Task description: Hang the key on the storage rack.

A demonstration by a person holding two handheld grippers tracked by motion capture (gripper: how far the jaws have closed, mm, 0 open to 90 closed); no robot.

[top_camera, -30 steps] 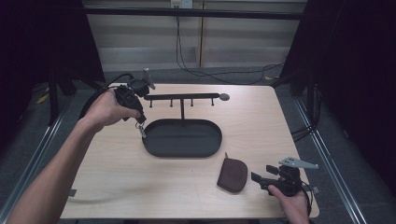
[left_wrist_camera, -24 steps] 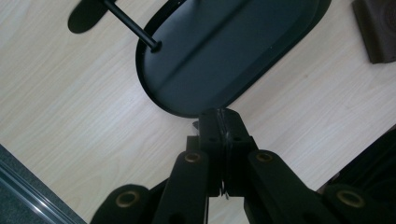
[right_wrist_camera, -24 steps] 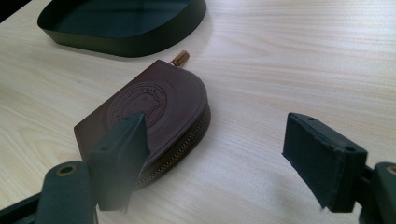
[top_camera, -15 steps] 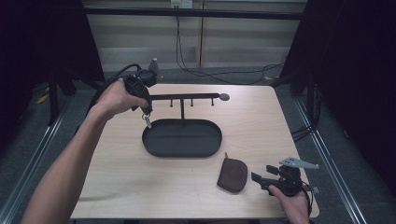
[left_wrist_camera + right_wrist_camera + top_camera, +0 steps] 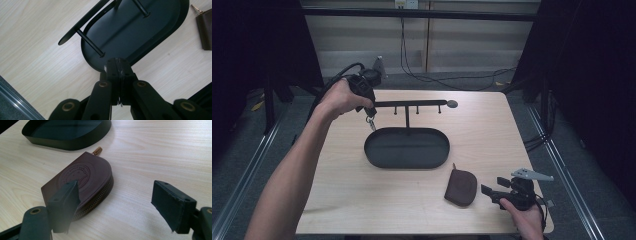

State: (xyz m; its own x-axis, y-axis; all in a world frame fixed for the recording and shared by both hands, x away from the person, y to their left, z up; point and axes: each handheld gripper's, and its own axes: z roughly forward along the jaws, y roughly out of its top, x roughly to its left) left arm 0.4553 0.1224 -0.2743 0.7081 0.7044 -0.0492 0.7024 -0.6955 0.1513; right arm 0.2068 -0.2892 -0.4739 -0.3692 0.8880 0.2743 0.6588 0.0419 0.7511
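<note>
one small metal key ring [image 5: 371, 121] hangs pinched below my left gripper [image 5: 368, 111], whose jaws are fully closed on it. just beyond and level with those jaws runs the black bar of the hook stand [image 5: 412, 104], its long axis stretching away to the side, with the nearest peg [image 5: 90, 46] right ahead of the jaw tips. my right gripper [image 5: 120, 202] sits well apart, jaws wide and empty beside the brown leather zip pouch [image 5: 82, 180].
</note>
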